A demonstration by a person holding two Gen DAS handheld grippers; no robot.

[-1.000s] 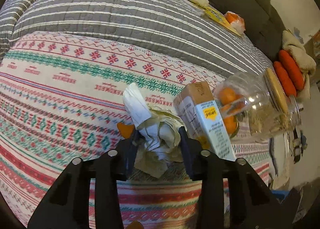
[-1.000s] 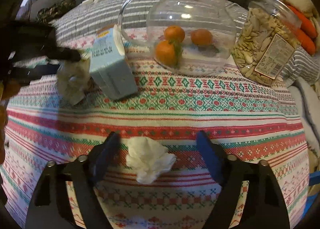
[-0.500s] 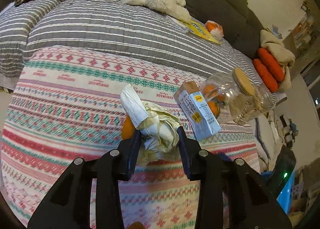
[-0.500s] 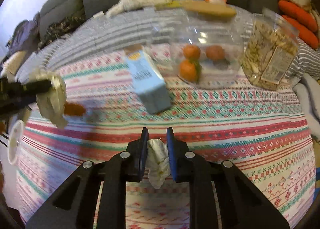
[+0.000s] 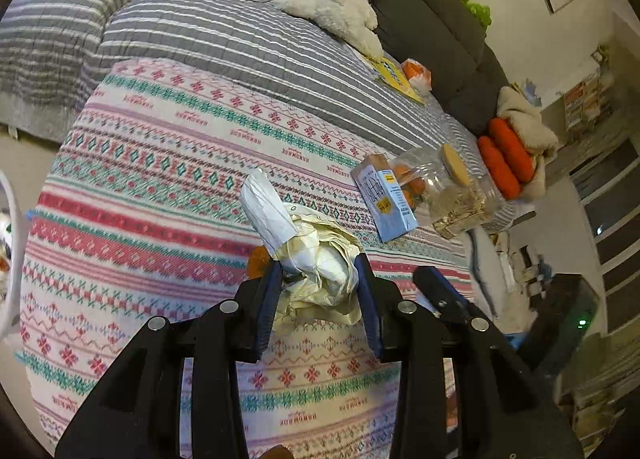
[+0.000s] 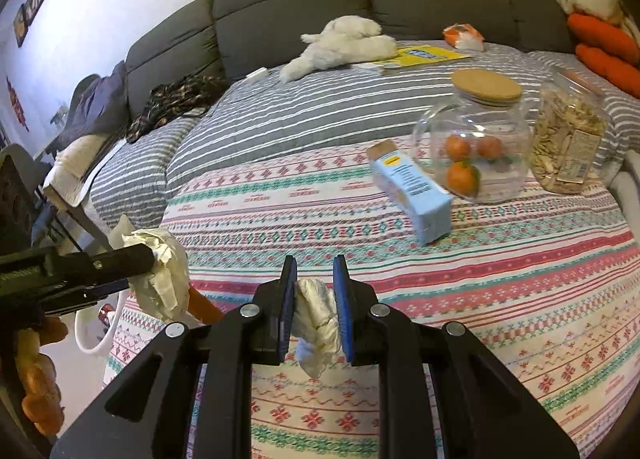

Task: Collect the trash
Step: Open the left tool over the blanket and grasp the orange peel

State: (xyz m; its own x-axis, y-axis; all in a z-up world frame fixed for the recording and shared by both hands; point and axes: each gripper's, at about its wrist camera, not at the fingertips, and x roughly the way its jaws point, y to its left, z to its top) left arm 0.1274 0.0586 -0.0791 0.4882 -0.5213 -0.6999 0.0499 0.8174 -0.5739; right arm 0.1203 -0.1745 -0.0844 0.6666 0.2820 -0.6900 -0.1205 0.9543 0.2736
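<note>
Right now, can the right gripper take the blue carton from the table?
Probably not yet. The right gripper is shut on a crumpled tissue, so its jaws are occupied. The path to the blue carton looks free, with only patterned tablecloth between.

Soft, even indoor light is filling both views, leaving only faint shadows on the patterned red, green and white woven cloth (image 6: 500,271). Fisheye distortion is bending everything toward dark vignetted corners. Small highlights are glinting on the round clear glass jar with a cork lid (image 6: 476,139), and edge detail is smearing slightly.
</note>
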